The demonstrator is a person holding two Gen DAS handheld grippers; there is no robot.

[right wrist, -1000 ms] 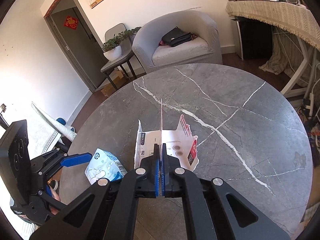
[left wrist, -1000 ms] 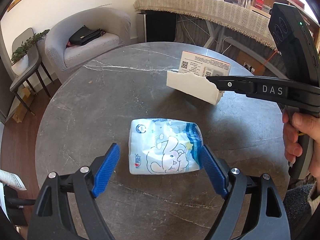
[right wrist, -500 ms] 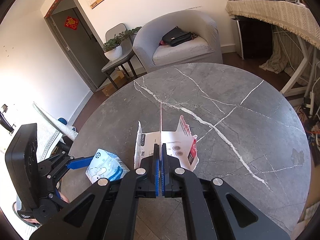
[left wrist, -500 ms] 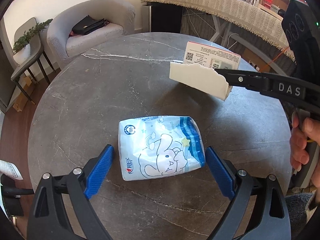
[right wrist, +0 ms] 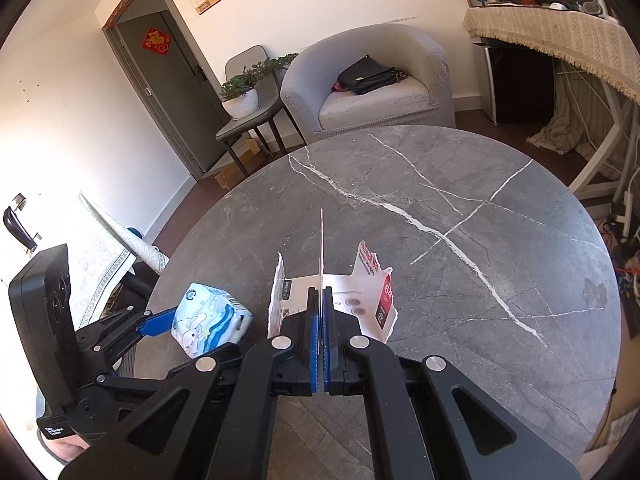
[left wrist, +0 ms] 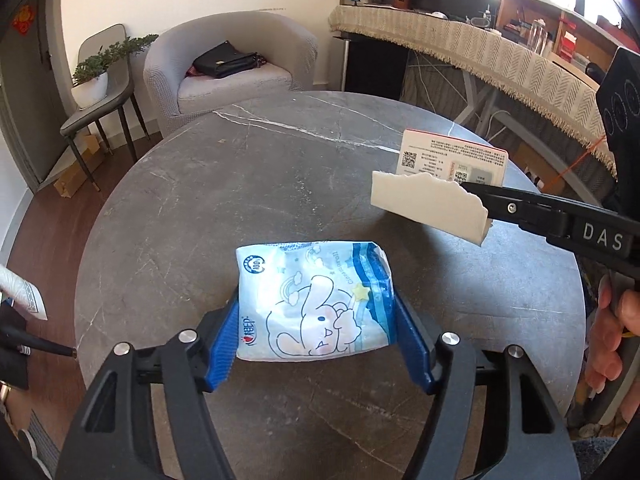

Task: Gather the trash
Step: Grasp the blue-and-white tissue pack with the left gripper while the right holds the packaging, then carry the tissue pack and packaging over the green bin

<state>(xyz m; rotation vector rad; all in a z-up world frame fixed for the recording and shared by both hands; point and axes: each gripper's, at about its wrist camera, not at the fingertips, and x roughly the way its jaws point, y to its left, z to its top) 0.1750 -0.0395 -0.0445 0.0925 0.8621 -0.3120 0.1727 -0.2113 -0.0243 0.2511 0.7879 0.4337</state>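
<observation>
A blue and white tissue packet (left wrist: 314,300) with a cartoon rabbit sits between the blue pads of my left gripper (left wrist: 316,332), which is closed on its two sides, over the round grey marble table (left wrist: 200,200). The packet also shows in the right wrist view (right wrist: 208,320). My right gripper (right wrist: 321,312) is shut on the flap of a torn white cardboard box (right wrist: 360,296) and holds it above the table. The box also shows at the right of the left wrist view (left wrist: 436,188).
A grey armchair (left wrist: 228,68) with a black bag stands behind the table. A chair with a potted plant (left wrist: 96,76) is at the left. A long desk with a fringed cloth (left wrist: 480,52) runs along the right. A door (right wrist: 160,88) is at the far left.
My left gripper moved forward around the tissue packet and closed on its sides. My right gripper has kept hold of the torn box and barely moved.
</observation>
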